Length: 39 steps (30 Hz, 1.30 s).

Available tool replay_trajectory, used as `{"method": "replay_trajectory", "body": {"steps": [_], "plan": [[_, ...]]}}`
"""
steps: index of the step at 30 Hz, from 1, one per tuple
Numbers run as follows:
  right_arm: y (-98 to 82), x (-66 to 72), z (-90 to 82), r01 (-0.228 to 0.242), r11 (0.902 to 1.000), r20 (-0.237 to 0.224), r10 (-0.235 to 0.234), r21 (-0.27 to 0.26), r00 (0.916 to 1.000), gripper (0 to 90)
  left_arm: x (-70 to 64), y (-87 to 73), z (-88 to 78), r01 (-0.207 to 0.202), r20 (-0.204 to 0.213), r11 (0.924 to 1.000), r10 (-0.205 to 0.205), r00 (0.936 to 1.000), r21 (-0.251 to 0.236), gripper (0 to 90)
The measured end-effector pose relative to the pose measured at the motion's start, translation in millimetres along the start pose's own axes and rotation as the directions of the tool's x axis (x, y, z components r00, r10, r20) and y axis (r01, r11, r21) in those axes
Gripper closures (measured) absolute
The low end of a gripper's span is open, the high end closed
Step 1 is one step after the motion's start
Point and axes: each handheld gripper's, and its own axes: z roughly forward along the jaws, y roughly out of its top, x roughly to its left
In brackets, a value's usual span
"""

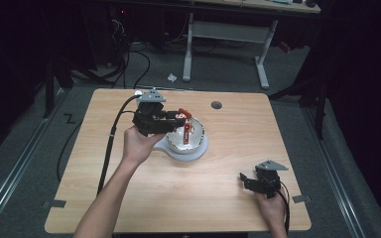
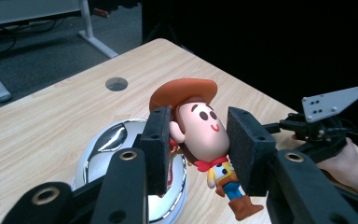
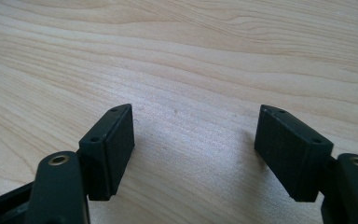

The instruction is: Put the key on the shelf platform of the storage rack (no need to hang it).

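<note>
A cowboy toy figure [image 2: 203, 126] with an orange hat, red scarf and brown boots hangs tilted in the air. My left gripper [image 2: 200, 116] is shut on its head, one black pad on each side. In the high view the left gripper [image 1: 176, 120] holds the figure [image 1: 185, 128] over a shiny metal bowl [image 1: 197, 140] near the table's middle. The bowl [image 2: 112, 140] sits on a round white base [image 1: 191, 153]. My right gripper [image 1: 245, 179] rests low at the front right of the table; its jaws [image 3: 196, 121] stand wide open over bare wood.
The wooden table [image 1: 218, 193] has a round cable hole [image 1: 216, 105] behind the bowl. A cable trails from the left gripper off the table's left side. Beyond the far edge stands a white desk frame [image 1: 260, 59] on a grey floor.
</note>
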Motion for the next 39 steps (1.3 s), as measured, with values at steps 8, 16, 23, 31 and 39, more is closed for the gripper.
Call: {"method": "replay_trajectory", "body": {"steps": [8,16,23,31,39], "plan": [[1.4,-0.4,1.4,-0.009,1.0,0.002,0.009,-0.001,1.0,29.7,13.7,-14.7,27.7,-0.053,-0.038,0.9986,0.053,0.9979,-0.008,61.7],[1.4,-0.3,1.3,-0.012,0.9999,0.006,0.012,-0.001,0.9999,29.3,25.7,-28.7,42.4,-0.059,-0.066,0.9983,0.059,0.9961,0.001,61.7],[1.0,-0.2,0.8,-0.011,0.9999,0.008,0.011,0.002,0.9999,29.0,37.9,-33.2,51.1,-0.014,-0.055,0.9998,0.013,0.9984,-0.015,61.6],[0.9,0.0,0.7,-0.012,0.9999,0.007,0.012,0.002,0.9999,29.0,50.4,-39.9,59.9,-0.032,-0.079,0.9995,0.031,0.9964,-0.008,61.6],[0.9,0.0,0.7,-0.012,0.9999,0.007,0.012,0.002,0.9999,29.0,56.1,-40.7,65.2,-0.058,-0.097,0.9983,0.058,0.9936,-0.004,61.5]]}}
